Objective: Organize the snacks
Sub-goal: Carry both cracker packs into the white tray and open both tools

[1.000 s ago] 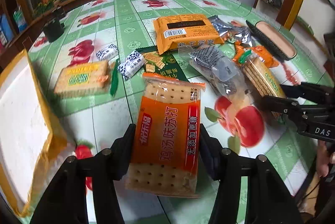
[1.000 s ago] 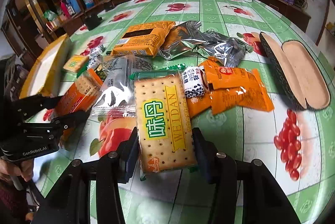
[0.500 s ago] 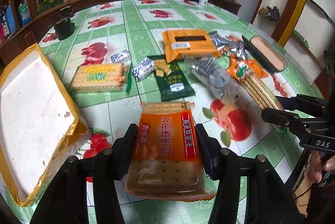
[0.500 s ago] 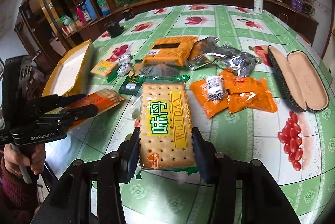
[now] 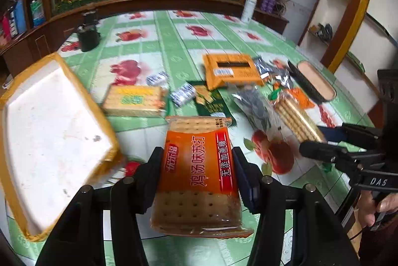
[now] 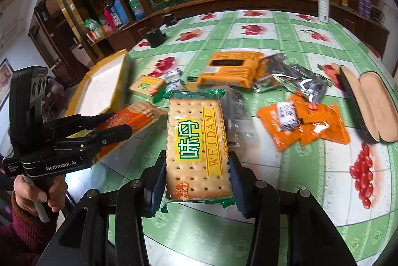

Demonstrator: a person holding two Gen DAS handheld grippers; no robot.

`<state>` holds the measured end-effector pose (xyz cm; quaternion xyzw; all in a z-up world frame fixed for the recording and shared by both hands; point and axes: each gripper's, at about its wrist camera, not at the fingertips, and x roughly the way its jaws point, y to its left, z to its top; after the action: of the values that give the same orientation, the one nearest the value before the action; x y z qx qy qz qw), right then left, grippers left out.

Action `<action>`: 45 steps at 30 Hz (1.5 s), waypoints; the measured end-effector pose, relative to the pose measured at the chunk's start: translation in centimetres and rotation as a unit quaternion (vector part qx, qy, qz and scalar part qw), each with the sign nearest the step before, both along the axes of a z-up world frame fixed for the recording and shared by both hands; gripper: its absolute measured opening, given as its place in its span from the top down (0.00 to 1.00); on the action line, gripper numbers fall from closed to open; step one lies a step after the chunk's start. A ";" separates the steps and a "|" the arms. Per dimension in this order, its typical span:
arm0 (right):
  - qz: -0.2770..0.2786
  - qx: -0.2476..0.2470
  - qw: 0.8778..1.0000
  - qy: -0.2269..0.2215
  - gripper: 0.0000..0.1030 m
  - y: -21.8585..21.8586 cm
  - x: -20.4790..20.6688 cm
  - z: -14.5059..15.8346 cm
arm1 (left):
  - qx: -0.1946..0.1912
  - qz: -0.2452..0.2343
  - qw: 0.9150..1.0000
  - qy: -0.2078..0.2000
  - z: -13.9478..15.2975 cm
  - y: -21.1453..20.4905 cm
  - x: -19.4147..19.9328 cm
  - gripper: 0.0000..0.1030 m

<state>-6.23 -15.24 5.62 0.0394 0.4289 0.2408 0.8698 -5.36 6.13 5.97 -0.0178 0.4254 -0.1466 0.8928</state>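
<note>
While both of my claws hang above the table (image 5: 174, 42), the two views split the scene between them. Left view: the table's green fruit-print cloth, with the white tray (image 5: 49, 131) in its yellow rim filling the left side; right view catches that tray only edge-on, far left. The open glasses case (image 6: 370, 104) shows both halves in the right view, one half in the left. The big orange packet (image 5: 231, 69) lies at the far middle in both. Silver foil bags (image 6: 293, 77) and flat orange sachets (image 6: 311, 124) read clearly only from the right; the dark green packet (image 5: 211, 102) only from the left.

My left claw (image 5: 197, 166) is part closed, pads pressed on both long edges of the orange cracker pack (image 5: 199, 166), which is clear of the table. My right claw (image 6: 197, 171) is likewise part closed on the green-trimmed cracker pack (image 6: 196, 141), also off the cloth. Each view shows the other claw side-on with its pack. A second green-label cracker pack (image 5: 134, 99) lies flat near the tray. Small blue-and-white sweets (image 5: 182, 93) sit beside it; one more rests on the sachets in the right view.
</note>
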 end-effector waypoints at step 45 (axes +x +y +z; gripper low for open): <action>0.154 -0.007 0.984 0.085 0.51 36.1 19.2 -0.7 | 0.013 0.246 0.969 0.037 -1.1 23.3 8.6 0.47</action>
<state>12.97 20.90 4.93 -0.0131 0.5042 0.3644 0.7828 3.19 29.40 4.89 -0.1156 0.4430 0.0837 0.8851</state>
